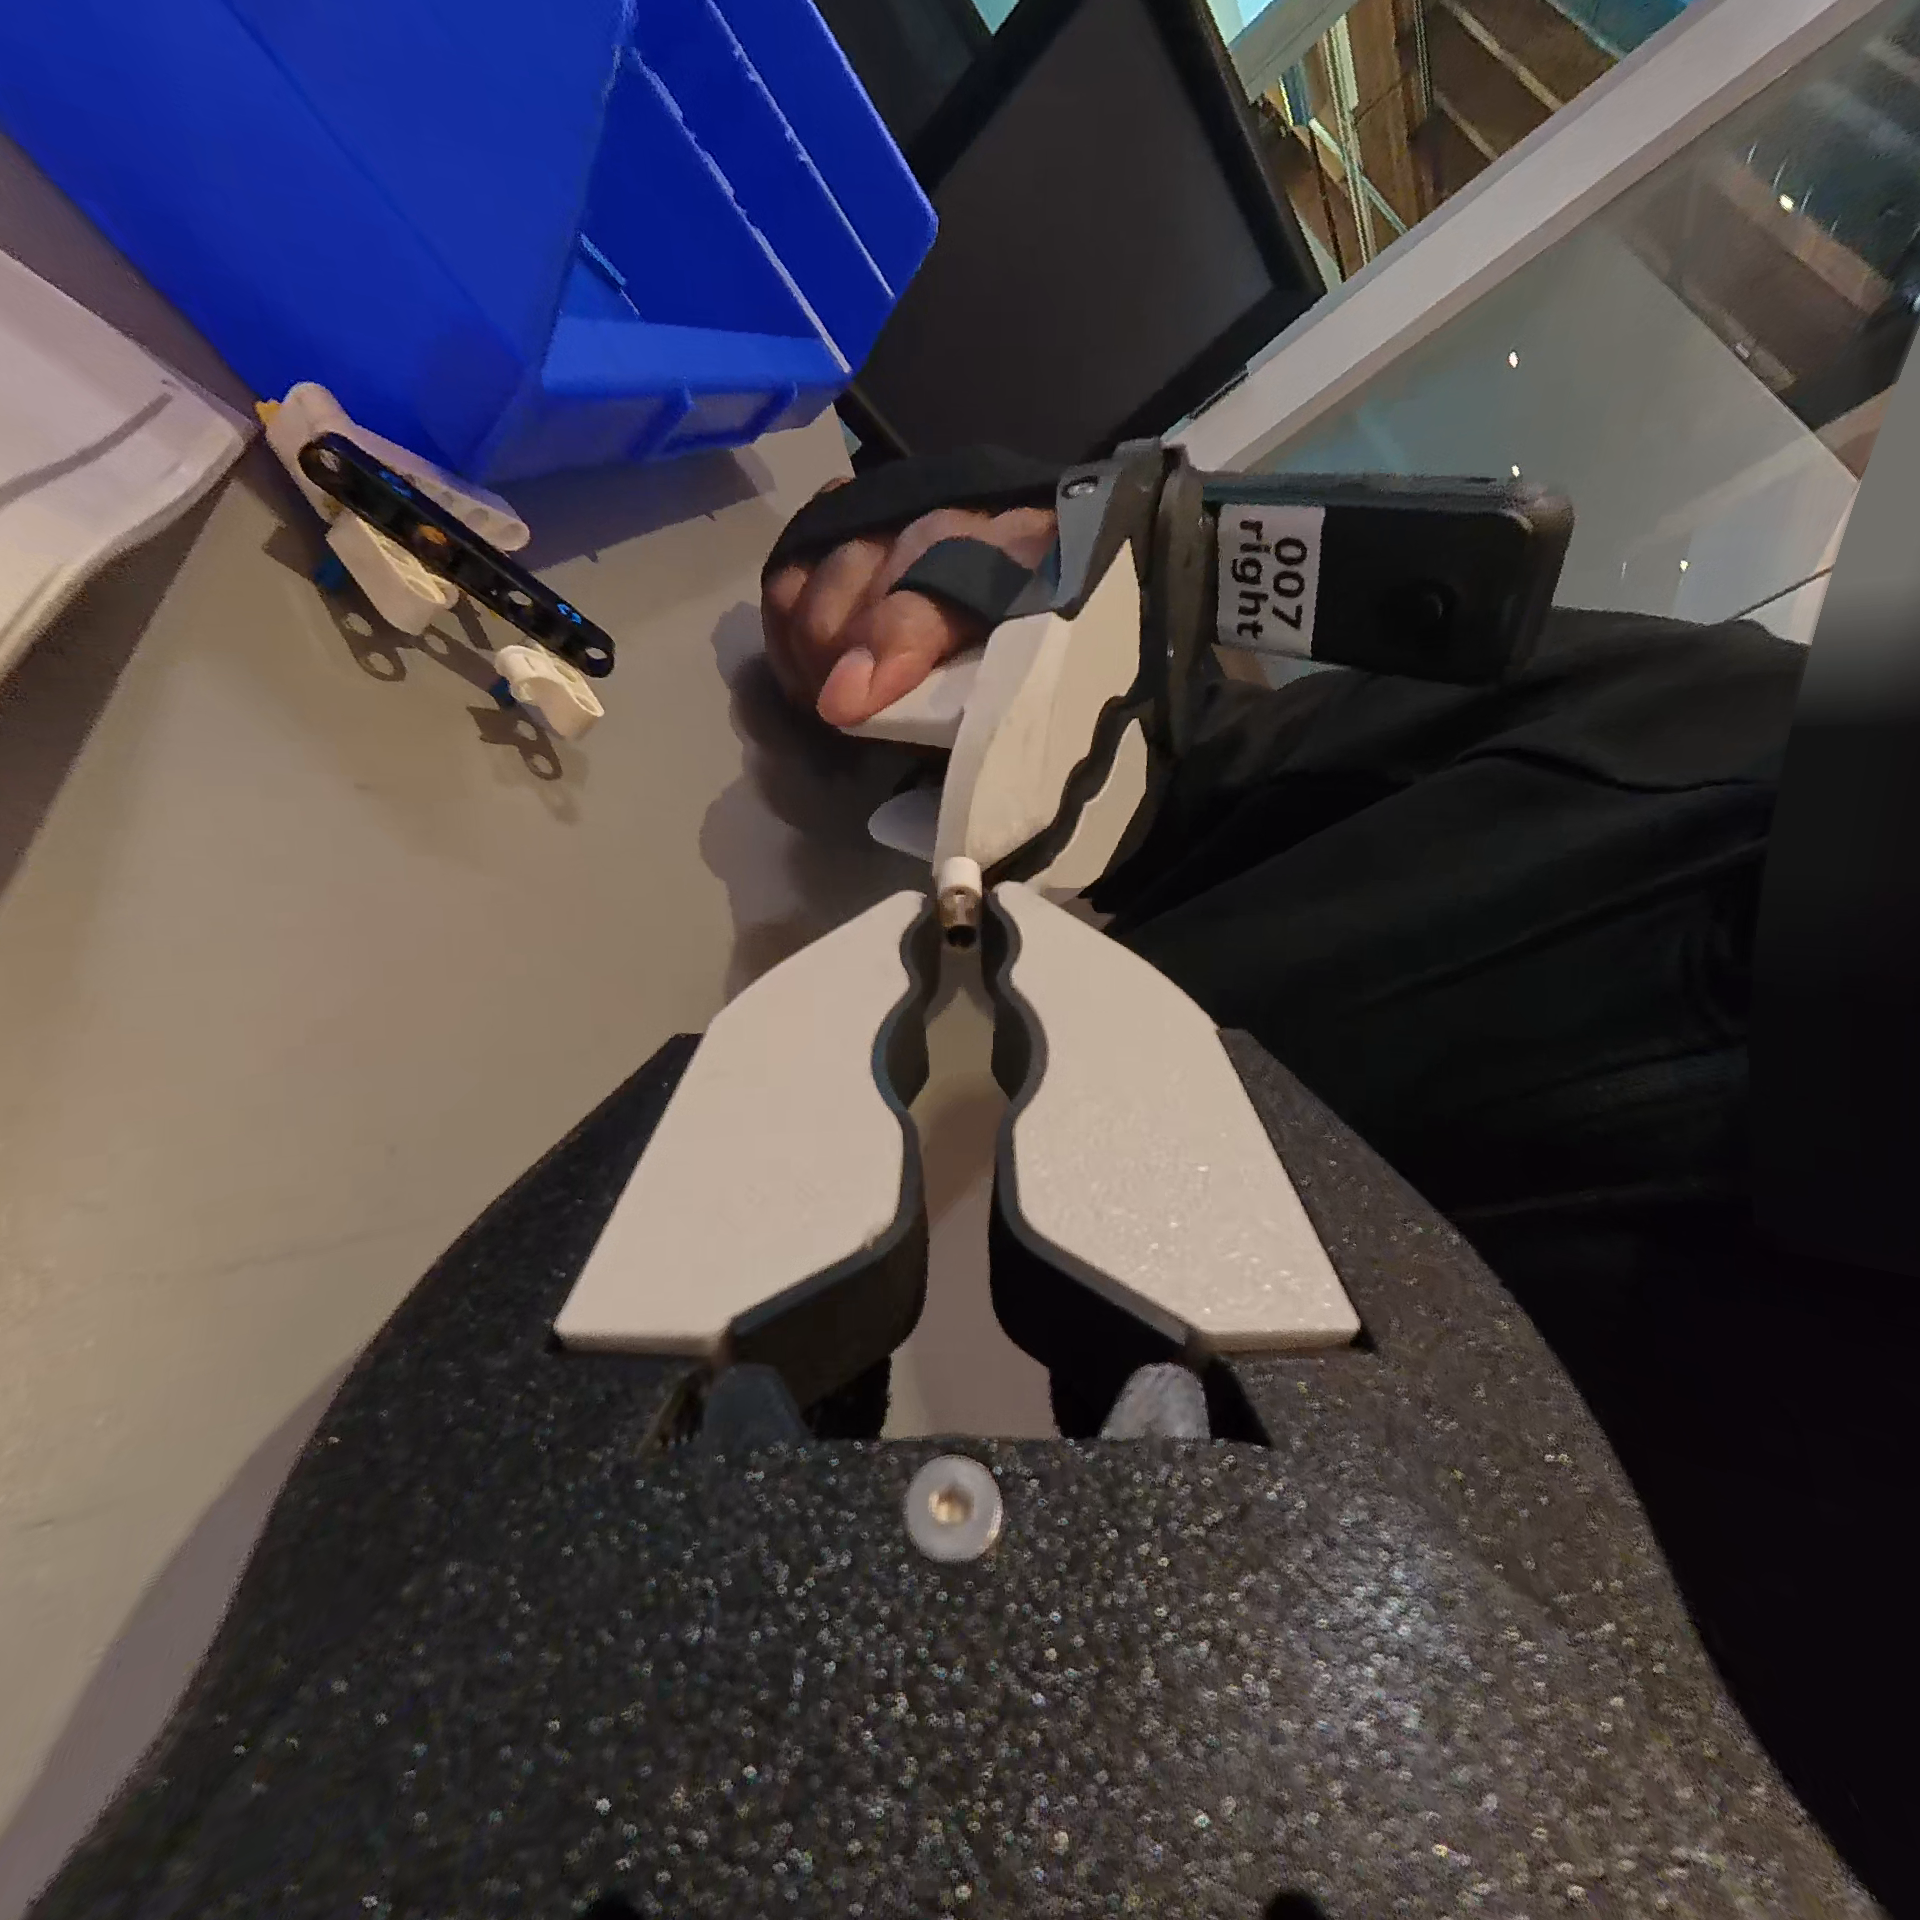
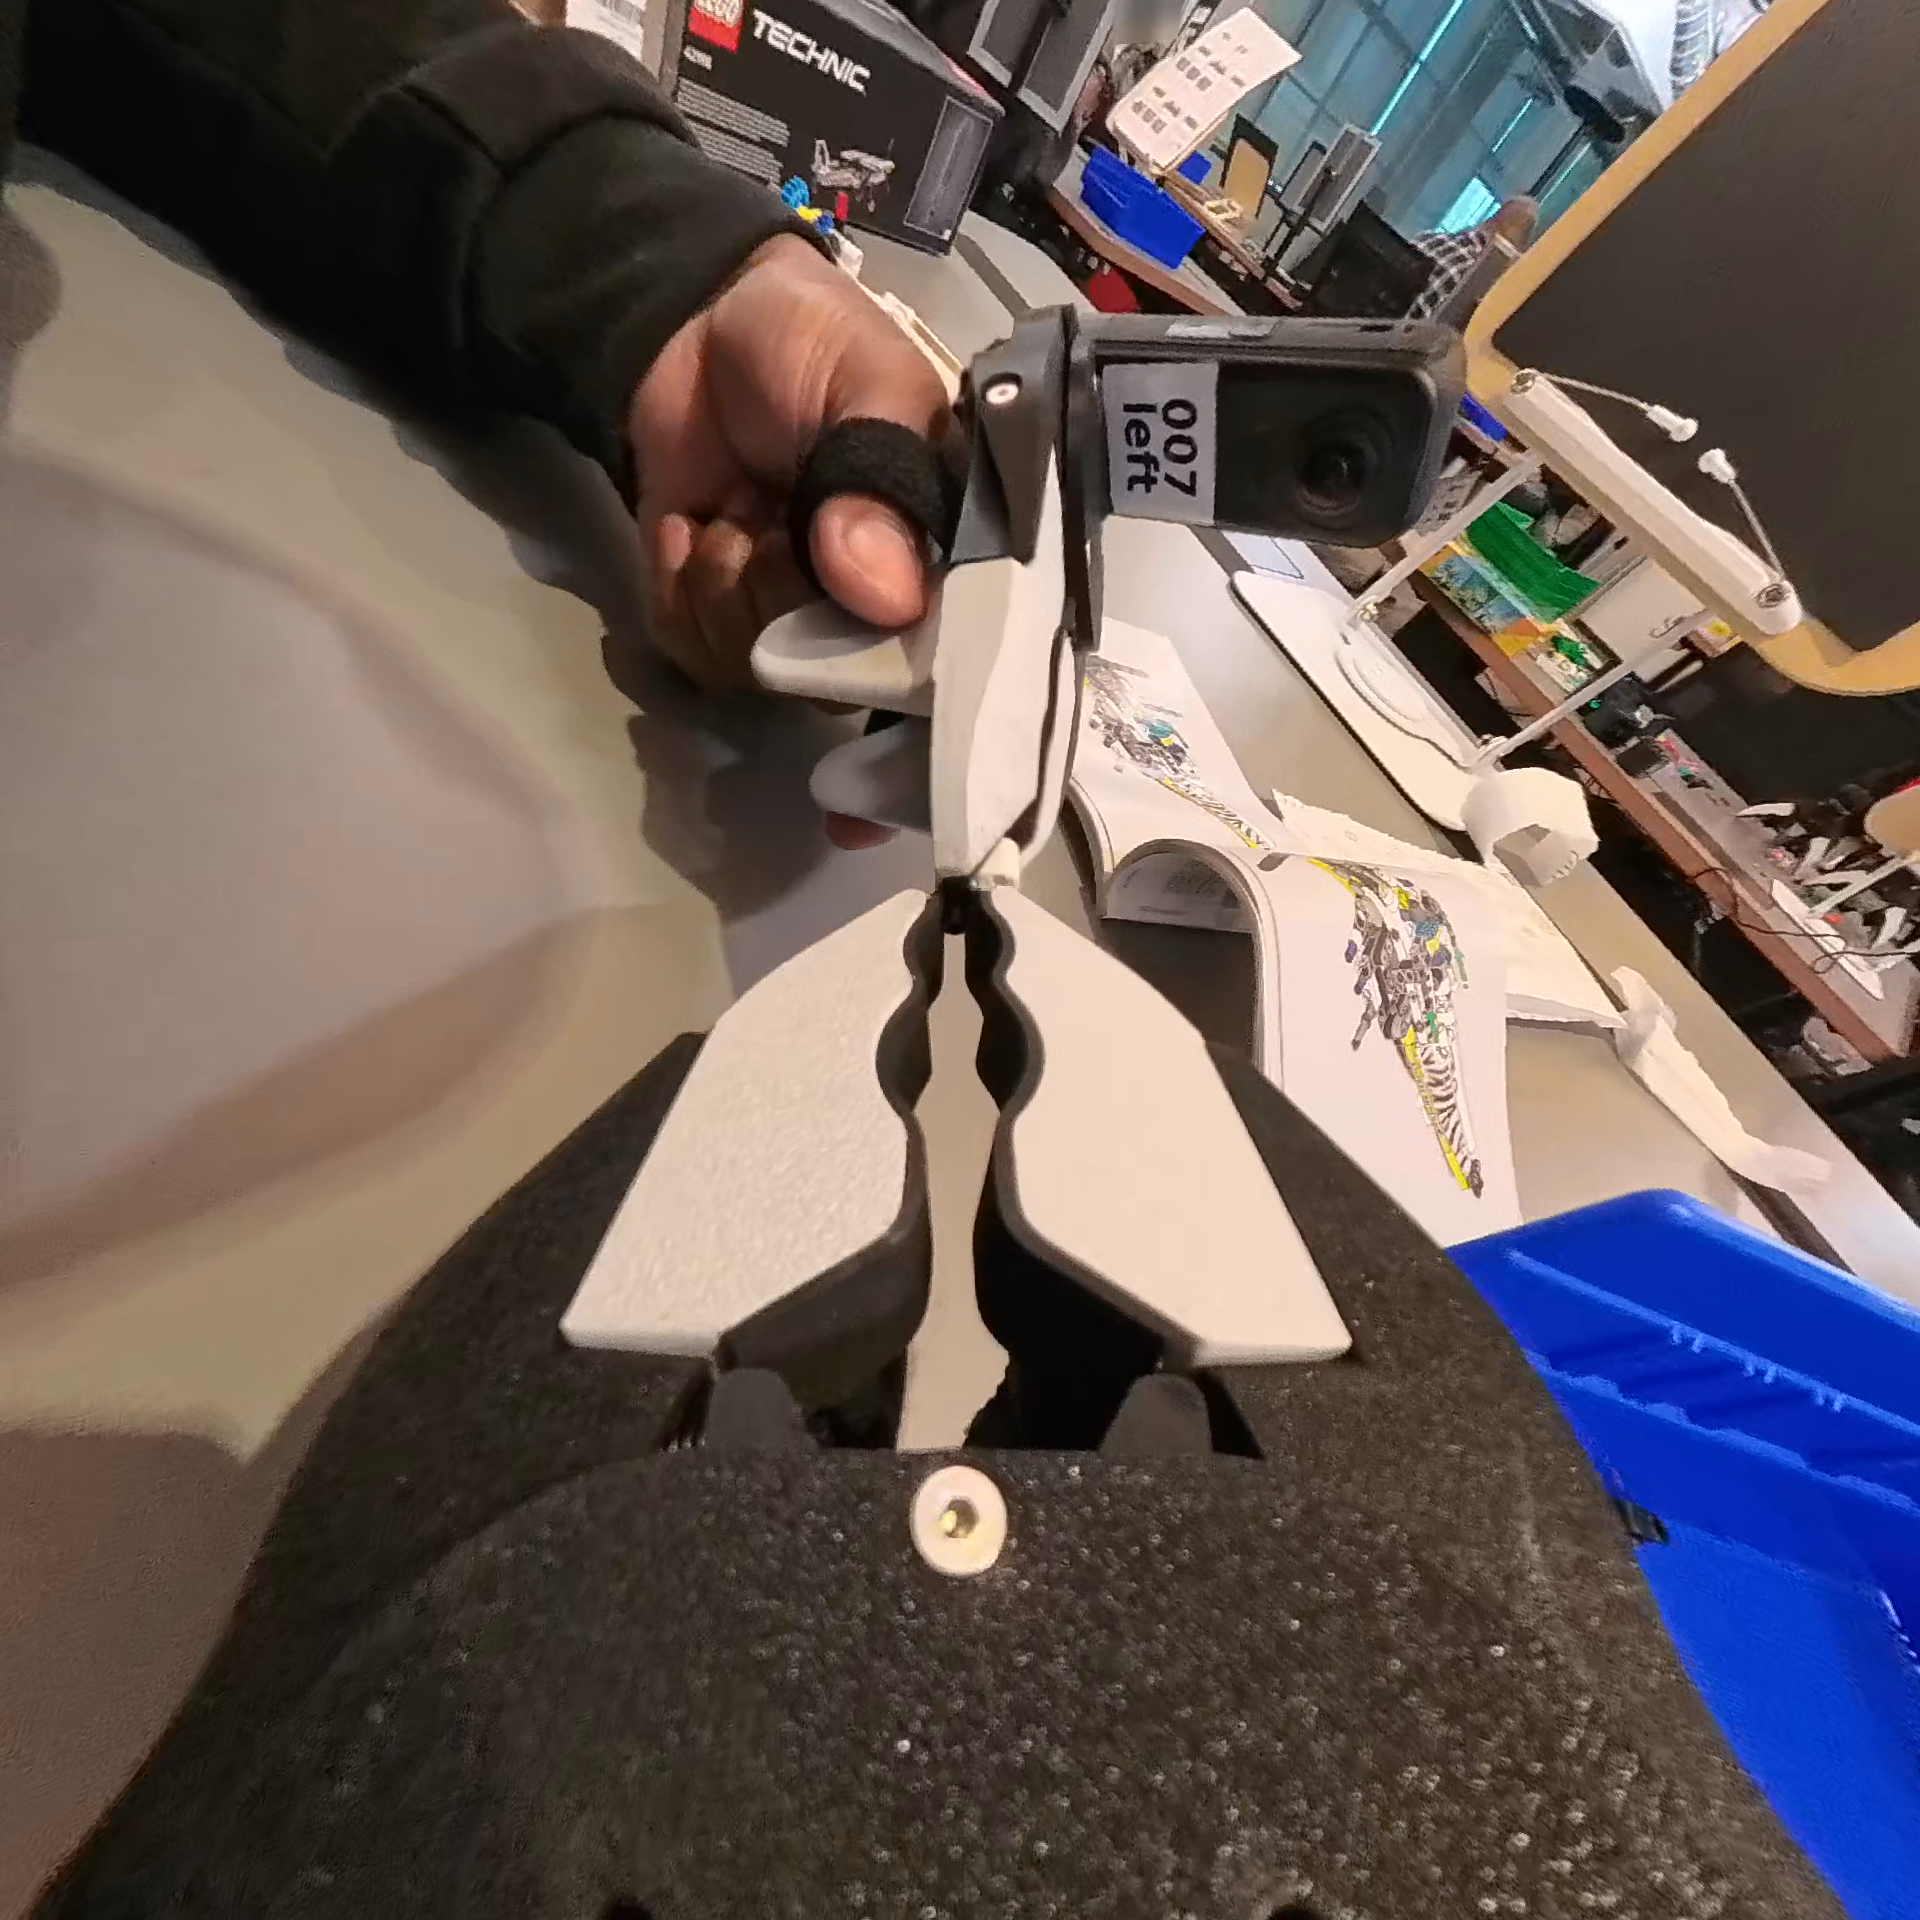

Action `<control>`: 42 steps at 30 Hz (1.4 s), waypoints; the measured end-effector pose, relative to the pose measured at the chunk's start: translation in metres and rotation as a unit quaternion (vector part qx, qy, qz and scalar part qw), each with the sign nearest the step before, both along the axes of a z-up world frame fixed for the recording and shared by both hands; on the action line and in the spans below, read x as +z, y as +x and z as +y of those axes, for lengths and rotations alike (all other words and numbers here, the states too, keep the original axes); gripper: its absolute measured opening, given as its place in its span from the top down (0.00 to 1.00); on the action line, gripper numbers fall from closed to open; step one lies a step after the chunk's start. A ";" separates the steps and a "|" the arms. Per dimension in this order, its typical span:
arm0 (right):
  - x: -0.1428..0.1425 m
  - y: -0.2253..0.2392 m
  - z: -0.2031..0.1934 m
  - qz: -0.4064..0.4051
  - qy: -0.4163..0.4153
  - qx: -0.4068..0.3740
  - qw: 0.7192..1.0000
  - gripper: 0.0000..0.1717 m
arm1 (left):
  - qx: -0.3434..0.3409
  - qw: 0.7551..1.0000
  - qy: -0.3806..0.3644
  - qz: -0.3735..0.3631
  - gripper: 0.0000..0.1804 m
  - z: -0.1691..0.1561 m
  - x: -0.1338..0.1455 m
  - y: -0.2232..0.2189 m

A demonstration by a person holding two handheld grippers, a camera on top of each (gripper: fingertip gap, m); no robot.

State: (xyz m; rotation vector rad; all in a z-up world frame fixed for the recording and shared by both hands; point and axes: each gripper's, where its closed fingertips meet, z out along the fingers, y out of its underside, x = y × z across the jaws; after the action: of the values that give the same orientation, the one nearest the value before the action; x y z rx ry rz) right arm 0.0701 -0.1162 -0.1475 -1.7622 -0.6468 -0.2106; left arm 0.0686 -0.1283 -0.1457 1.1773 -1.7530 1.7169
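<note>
white bush on a small peg (image 1: 954, 902) is sitting between both grippers above the surface (image 1: 312, 1039): left gripper (image 1: 958, 928) fingers are clenching the peg end, while right gripper (image 2: 961, 914) fingers are pinching its dark tip, meeting tip to tip.

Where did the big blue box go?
The blue bin sits on the grey table at the upper left of the left wrist view, with a small white-and-black brick assembly just in front of it.
</note>
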 end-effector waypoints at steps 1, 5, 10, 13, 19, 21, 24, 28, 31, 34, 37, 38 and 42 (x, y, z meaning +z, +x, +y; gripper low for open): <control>0.000 0.002 -0.001 0.002 -0.001 -0.004 1.000 0.97 | 0.001 1.000 -0.002 0.002 0.95 0.001 0.000 0.000; 0.008 0.032 -0.023 0.058 0.012 -0.042 0.997 0.97 | 0.079 0.997 -0.013 -0.010 0.95 0.051 0.005 0.015; 0.034 0.088 -0.038 0.013 0.025 -0.198 0.980 0.98 | 0.051 0.996 0.038 -0.069 0.95 0.014 0.018 0.029; 0.043 0.139 -0.056 0.012 0.010 -0.343 0.939 0.94 | 0.062 0.980 0.106 -0.154 0.95 -0.013 0.046 0.064; 0.018 0.168 -0.074 0.092 -0.042 -0.422 0.901 0.81 | 0.123 0.924 0.246 -0.265 0.88 -0.044 0.071 0.149; 0.017 0.163 -0.077 0.093 -0.037 -0.415 0.904 0.80 | 0.133 0.915 0.274 -0.265 0.83 -0.045 0.061 0.162; 0.019 0.144 -0.077 0.093 -0.026 -0.368 0.925 0.82 | 0.151 0.911 0.274 -0.268 0.79 -0.032 0.057 0.157; 0.008 0.109 -0.068 0.101 -0.048 -0.288 0.951 0.86 | 0.177 0.910 0.248 -0.282 0.79 -0.002 0.061 0.130; -0.010 0.089 -0.057 0.118 -0.090 -0.244 0.958 0.88 | 0.175 0.907 0.266 -0.277 0.84 0.013 0.045 0.105; -0.031 0.082 -0.042 0.138 -0.139 -0.240 0.951 0.86 | 0.146 0.907 0.320 -0.233 0.84 0.017 0.008 0.087; -0.041 0.082 -0.028 0.151 -0.166 -0.256 0.940 0.84 | 0.140 0.897 0.359 -0.216 0.84 0.020 -0.016 0.080; -0.042 0.082 -0.024 0.160 -0.169 -0.259 0.937 0.84 | 0.139 0.898 0.360 -0.213 0.84 0.020 -0.018 0.077; -0.049 0.085 -0.019 0.185 -0.192 -0.283 0.921 0.87 | 0.132 0.904 0.352 -0.202 0.84 0.021 -0.023 0.070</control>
State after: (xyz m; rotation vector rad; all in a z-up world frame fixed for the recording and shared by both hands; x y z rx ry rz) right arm 0.1555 -0.1348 -0.1970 -2.2645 0.1239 -0.1397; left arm 0.1385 -0.1073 -0.1686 1.4658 -2.7307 1.5855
